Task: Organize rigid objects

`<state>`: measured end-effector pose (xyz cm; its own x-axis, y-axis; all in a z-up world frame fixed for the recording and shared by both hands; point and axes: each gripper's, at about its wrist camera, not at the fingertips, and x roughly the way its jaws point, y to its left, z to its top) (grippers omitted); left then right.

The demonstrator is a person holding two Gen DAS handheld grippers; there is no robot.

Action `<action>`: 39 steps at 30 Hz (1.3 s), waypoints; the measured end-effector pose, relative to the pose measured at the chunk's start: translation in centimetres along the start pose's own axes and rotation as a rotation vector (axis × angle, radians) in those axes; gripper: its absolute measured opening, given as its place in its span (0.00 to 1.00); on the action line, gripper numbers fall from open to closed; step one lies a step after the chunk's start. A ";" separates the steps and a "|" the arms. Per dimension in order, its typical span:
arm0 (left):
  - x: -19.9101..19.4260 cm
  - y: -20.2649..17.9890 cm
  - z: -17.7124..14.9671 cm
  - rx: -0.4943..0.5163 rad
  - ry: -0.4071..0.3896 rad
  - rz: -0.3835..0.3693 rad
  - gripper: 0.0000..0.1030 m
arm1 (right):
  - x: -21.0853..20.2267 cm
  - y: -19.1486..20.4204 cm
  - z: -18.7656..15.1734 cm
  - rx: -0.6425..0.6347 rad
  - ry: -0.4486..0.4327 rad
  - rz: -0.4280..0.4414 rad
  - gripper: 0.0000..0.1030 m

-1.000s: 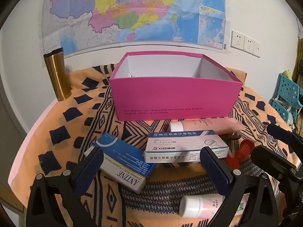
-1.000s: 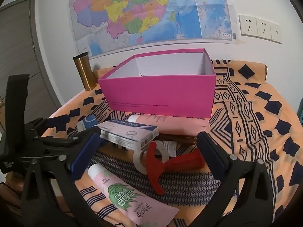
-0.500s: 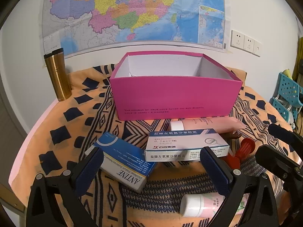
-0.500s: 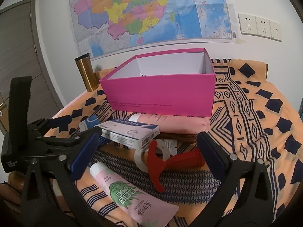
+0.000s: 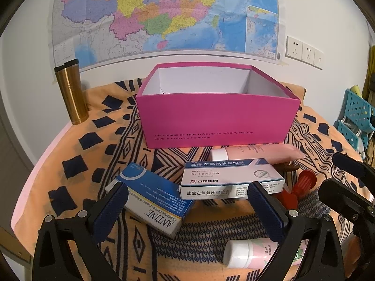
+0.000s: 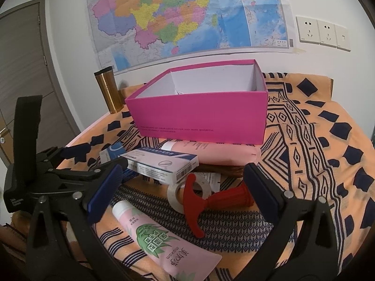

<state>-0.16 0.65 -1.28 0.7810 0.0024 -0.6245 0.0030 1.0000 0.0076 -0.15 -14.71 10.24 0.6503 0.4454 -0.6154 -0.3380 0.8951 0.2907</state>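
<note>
Left wrist view first: nothing much has changed over the last second, both tongs just drifted a hair, so the sorting hasn't really started and the pink box (image 5: pixel 218 119) on the patterned bench (image 5: pixel 77 140) looks empty from here. In front of it lie the pink tube (image 6: pixel 225 153), the white medicine carton (image 5: pixel 232 180), the blue carton (image 5: pixel 152 201), the green-print tube (image 6: pixel 164 241), the red handle (image 6: pixel 211 201) and a tape roll (image 6: pixel 187 193). Left tongs (image 5: pixel 187 213) hang spread wide, empty, straddling both cartons. Right tongs (image 6: pixel 180 196) gape too, framing the red handle.
</note>
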 end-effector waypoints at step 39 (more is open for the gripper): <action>-1.6 -3.5 -4.7 0.243 0.136 -0.346 0.73 | -2.6 -2.9 -6.9 0.137 0.282 0.112 0.58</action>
<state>-4.39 -2.86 -3.97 0.6188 -0.3149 -0.7197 0.4092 0.9112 -0.0468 -5.54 -18.55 5.90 0.3939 0.5358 -0.7468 -0.2902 0.8434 0.4521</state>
